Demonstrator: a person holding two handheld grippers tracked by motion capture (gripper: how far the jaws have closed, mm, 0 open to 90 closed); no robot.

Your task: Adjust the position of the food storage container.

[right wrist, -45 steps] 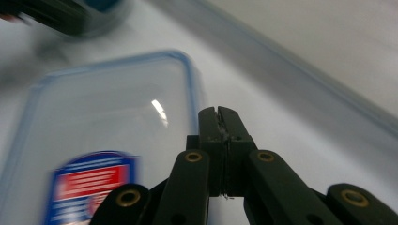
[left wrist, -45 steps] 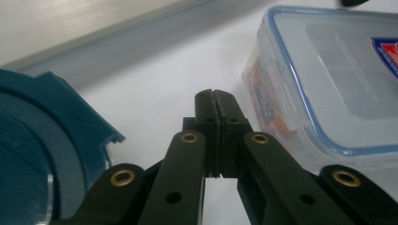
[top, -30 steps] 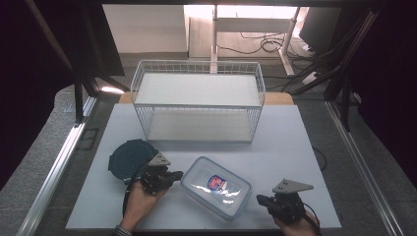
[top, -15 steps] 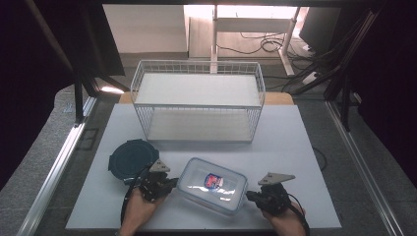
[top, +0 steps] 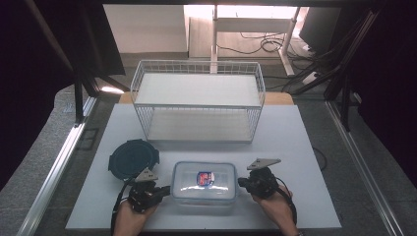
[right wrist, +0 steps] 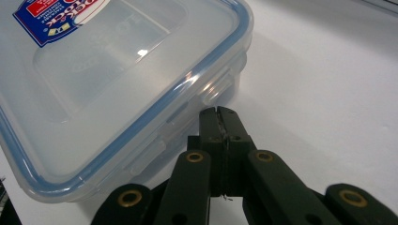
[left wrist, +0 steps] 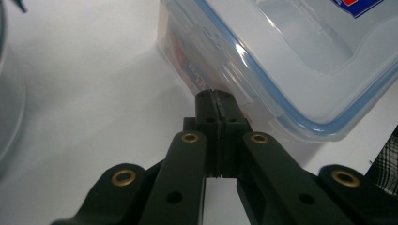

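Clear plastic container (top: 204,184) sat on the bench (top: 305,147) between the left hand-held gripper (top: 164,190) and right hand-held gripper (top: 241,182), both pinched closed on nothing, their tips at its end latches, apparently to unclip them.

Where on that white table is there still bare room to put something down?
Bare board lies right of the wire basket, and at the far left between basket and dark round lid. The near middle is crowded: clear container flanked by left gripper and right gripper.
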